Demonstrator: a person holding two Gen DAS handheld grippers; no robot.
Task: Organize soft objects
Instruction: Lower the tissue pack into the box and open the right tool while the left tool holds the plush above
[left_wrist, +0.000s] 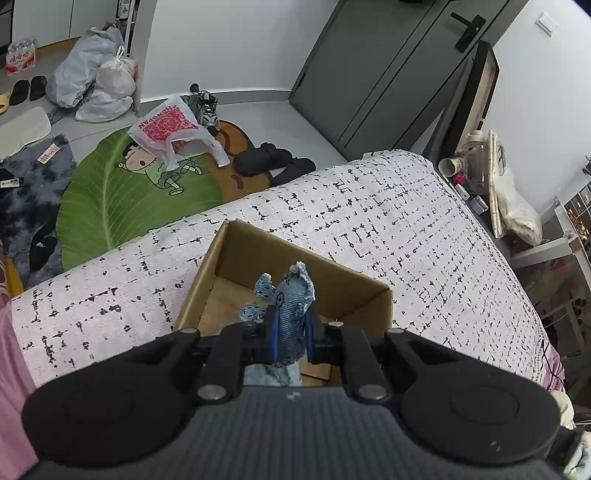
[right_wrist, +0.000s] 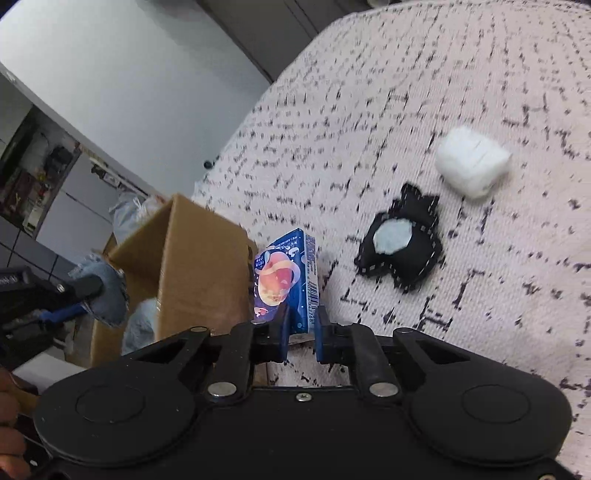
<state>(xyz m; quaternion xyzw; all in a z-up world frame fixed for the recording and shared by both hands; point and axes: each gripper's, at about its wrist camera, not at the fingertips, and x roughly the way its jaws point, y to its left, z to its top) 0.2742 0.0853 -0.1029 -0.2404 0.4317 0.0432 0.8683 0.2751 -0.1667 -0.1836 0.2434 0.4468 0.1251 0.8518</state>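
My left gripper is shut on a blue denim stuffed toy and holds it over the open cardboard box on the patterned bed cover. The same toy and box show at the left of the right wrist view. My right gripper is shut on a blue tissue pack with a peach picture, just right of the box. A black stitched plush with a pale patch and a white fluffy bundle lie on the cover further right.
The bed cover ends at the far side, with floor below. On the floor lie a green leaf rug, plastic bags, shoes and black slippers. A cluttered side table stands to the right of the bed.
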